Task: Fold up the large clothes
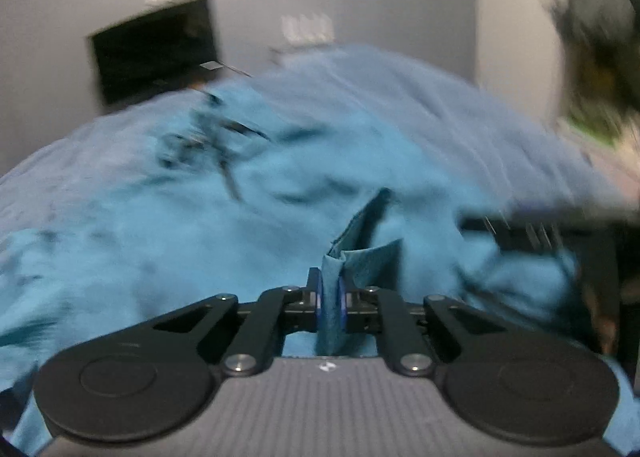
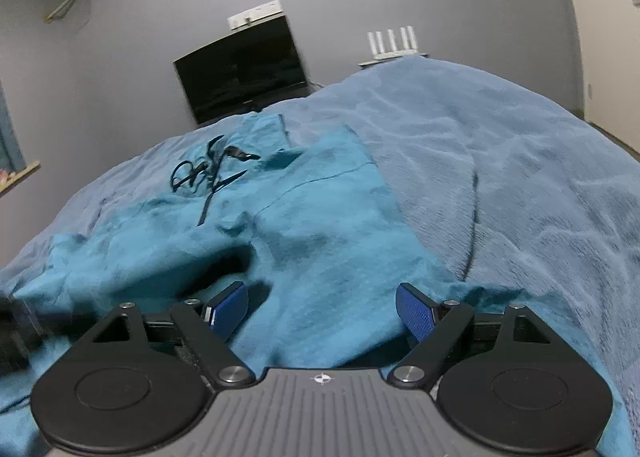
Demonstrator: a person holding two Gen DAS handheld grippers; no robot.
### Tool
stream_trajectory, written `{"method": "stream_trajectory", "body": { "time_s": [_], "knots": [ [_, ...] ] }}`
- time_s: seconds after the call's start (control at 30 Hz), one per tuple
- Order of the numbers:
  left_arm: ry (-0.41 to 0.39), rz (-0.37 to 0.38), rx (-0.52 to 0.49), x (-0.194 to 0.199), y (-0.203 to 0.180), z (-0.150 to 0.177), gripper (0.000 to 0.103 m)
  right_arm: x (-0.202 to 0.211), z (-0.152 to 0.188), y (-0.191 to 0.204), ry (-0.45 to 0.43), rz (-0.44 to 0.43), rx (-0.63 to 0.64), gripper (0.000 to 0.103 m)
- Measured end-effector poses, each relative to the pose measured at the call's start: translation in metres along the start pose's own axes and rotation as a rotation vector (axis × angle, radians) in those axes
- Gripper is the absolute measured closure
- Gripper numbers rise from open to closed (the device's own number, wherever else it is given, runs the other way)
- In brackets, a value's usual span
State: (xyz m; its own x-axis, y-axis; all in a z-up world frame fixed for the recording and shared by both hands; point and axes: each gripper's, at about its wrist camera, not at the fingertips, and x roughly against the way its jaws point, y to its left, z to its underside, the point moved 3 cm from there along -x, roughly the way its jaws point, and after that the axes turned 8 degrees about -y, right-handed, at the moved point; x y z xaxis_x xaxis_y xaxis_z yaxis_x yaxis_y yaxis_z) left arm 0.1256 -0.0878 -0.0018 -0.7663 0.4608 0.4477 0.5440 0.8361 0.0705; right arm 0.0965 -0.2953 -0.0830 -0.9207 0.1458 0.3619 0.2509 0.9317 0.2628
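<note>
1. While the left gripper point(image 1: 330, 299) pinches a raised fold of the teal garment point(image 2: 304, 217) between its blue pads, the thin pinch could slip out if the cloth is pulled hard, because only a narrow ridge of fabric sits in the jaws.
2. The left wrist view is blurred by motion, so a fast swing may drag the whole garment across the bed blanket point(image 2: 520, 161) instead of folding it.
3. The right gripper point(image 2: 322, 311) hovers just above the garment with its jaws spread wide and holding nothing; closing there could catch several layers, or the blanket beneath.
4. The garment lies crumpled on the bed, with a black printed design point(image 2: 208, 173) facing up on its far part.
5. Counted: one garment, one blanket, two grippers, one dark screen point(image 2: 244, 73) against the far wall, and one white router point(image 2: 394, 43) with four antennas beside it.
</note>
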Motion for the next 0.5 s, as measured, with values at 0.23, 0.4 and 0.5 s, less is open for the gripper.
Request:
{"method": "stream_trajectory", "body": {
  "time_s": [0.23, 0.4, 0.5],
  "knots": [
    [-0.062, -0.226, 0.265, 0.035, 0.116, -0.004, 0.098, 0.013, -0.01, 0.035, -0.042, -0.078, 0.182, 0.02],
    [0.022, -0.373, 0.532, 0.049, 0.192, 0.034, 0.098, 0.021, -0.028, 0.059, -0.088, -0.145, 0.293, 0.011],
    [0.132, -0.417, 0.583, 0.032, 0.209, 0.058, 0.096, 0.005, -0.035, 0.073, -0.073, -0.161, 0.342, 0.011]
  ]
}}
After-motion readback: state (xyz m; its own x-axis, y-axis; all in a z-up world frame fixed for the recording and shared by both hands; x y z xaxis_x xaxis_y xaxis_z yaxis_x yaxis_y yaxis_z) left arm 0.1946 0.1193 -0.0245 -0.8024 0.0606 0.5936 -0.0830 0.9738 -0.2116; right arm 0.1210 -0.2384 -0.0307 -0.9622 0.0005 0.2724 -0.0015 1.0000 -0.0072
